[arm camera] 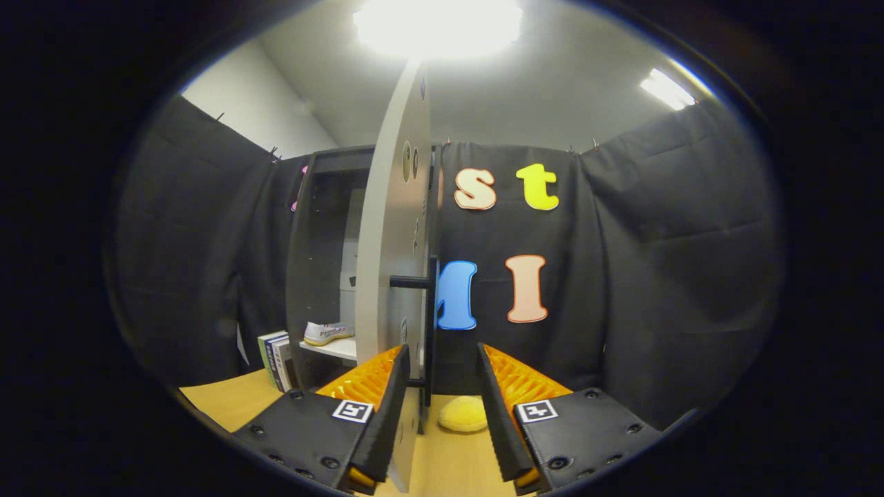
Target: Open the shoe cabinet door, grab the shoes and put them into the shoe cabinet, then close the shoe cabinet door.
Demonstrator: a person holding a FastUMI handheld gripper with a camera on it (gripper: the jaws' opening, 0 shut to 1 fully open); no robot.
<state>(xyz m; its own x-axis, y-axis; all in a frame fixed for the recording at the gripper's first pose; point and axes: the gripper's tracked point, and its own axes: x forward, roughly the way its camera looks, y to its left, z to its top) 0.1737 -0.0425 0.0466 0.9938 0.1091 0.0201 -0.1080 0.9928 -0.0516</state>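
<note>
The dark shoe cabinet stands ahead to the left with its pale door swung out towards me, seen almost edge-on. A black bar handle runs upright along the door's edge. My gripper is open, with the lower part of the handle and the door's edge in the gap between the fingers, nearer the left finger. Neither finger visibly presses on it. A white shoe rests on the white shelf inside the cabinet.
Several upright books lean by the cabinet's left side on the wooden table. A yellow rounded object lies on the table just beyond the fingers, right of the door. Black cloth walls close in all around.
</note>
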